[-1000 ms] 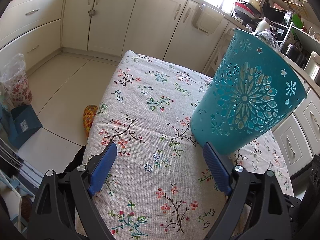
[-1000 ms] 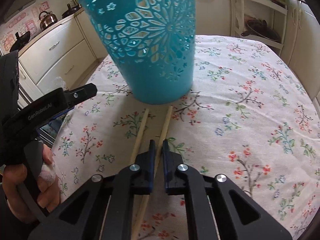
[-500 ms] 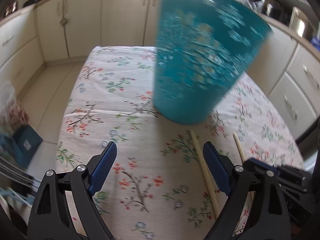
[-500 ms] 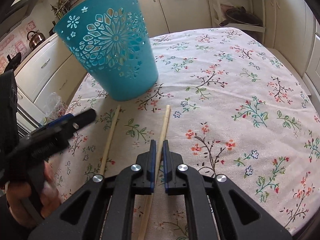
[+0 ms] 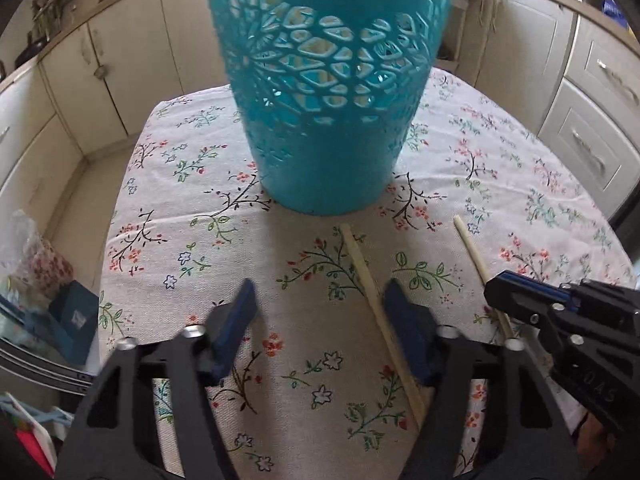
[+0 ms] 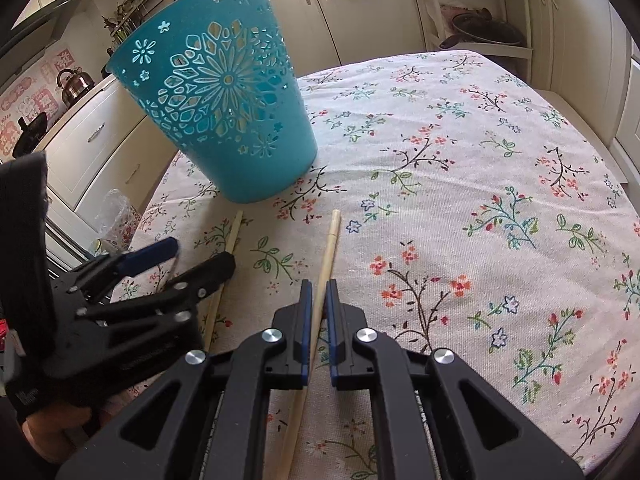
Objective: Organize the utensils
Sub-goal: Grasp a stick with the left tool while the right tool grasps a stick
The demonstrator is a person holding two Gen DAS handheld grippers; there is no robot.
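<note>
Chopsticks (image 6: 326, 256) flat on bench (image 6: 500, 184), just before teal basket (image 6: 224, 120). Right tongs (image 6: 316, 312) clenched on one; left tongs (image 5: 320, 320) released, straddling other. Likely slip: thin stick pivoting in pinch.

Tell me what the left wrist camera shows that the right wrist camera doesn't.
Only the left view shows the open left gripper from behind, one chopstick running between its fingers. Only the right view shows the right gripper shut on the other chopstick, plus a kettle. Both show the teal basket on the floral tablecloth.
</note>
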